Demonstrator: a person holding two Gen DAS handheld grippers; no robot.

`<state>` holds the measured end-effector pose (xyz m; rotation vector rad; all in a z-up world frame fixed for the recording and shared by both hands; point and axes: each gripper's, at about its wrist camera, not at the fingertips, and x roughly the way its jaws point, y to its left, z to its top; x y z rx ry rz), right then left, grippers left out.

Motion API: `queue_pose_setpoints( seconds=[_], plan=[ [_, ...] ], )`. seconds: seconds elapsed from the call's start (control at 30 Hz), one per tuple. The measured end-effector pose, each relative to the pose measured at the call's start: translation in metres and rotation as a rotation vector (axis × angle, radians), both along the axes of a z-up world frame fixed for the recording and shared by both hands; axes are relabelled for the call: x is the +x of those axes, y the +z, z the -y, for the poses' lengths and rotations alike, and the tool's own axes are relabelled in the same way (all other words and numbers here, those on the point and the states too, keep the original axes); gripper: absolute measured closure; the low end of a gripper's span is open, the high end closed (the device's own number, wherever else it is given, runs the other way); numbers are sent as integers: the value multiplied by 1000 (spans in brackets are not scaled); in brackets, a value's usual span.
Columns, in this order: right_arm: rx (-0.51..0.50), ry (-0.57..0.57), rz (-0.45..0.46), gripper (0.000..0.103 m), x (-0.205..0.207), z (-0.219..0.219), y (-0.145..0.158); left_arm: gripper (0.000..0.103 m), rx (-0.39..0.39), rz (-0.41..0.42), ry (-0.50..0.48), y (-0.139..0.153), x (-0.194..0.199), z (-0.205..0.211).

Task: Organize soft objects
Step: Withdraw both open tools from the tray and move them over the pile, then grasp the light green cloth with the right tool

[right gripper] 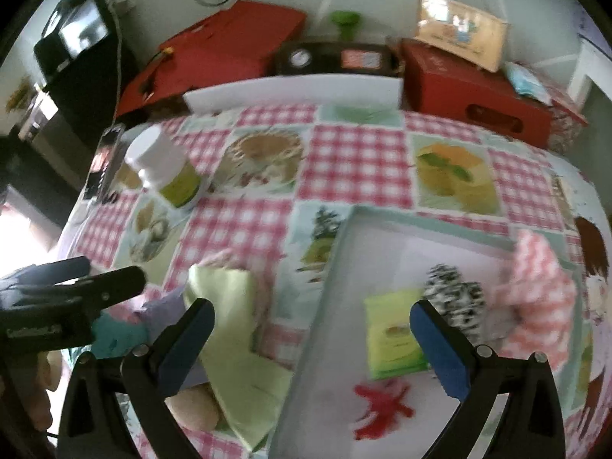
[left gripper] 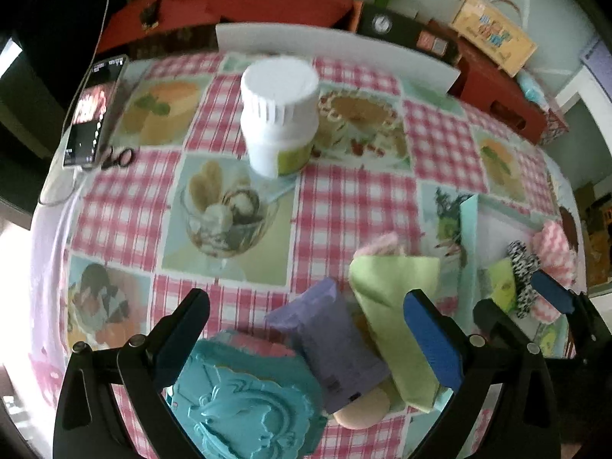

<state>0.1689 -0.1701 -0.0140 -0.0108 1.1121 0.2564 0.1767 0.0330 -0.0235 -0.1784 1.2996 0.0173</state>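
Observation:
My left gripper (left gripper: pixel 306 300) is open and hovers over a pile of soft things on the checked tablecloth: a teal embossed piece (left gripper: pixel 244 401), a purple packet (left gripper: pixel 332 344), a light green cloth (left gripper: pixel 394 298), a beige round sponge (left gripper: pixel 363 409) and a pink item (left gripper: pixel 382 243) behind. Nothing sits between its fingers. My right gripper (right gripper: pixel 311 310) is open above the left wall of a pale tray (right gripper: pixel 344 237). In the tray lie a zebra-patterned piece (right gripper: pixel 453 294), a pink chevron cloth (right gripper: pixel 535 287), a green packet (right gripper: pixel 394 332) and a red shape (right gripper: pixel 382 401).
A white bottle (left gripper: pixel 281 114) stands mid-table. A phone (left gripper: pixel 93 111) and small scissors (left gripper: pixel 118 157) lie at the far left edge. A white board (left gripper: pixel 336 48) lines the far edge, with red boxes (right gripper: pixel 474 91) and a printed bag (right gripper: pixel 459 26) behind it.

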Motion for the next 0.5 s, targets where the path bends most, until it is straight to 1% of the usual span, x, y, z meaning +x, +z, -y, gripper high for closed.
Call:
queue_pose_setpoints(
  seconds=[0.07, 0.23, 0.4, 0.47, 0.5],
  plan=[
    [1, 26, -13, 0, -2, -9, -4, 2, 7, -19, -6, -4, 0, 0],
    [-17, 80, -44, 0, -5, -26, -15, 2, -2, -36, -16, -8, 1, -1],
    [-18, 119, -63, 0, -7, -37, -22, 2, -20, -46, 4, -13, 4, -7],
    [-14, 132, -68, 8, -8, -39, -24, 2, -33, -49, 14, -14, 5, -9],
    [-10, 141, -71, 10, -8, -41, -25, 2, -36, -51, 18, -15, 5, -10]
  ],
)
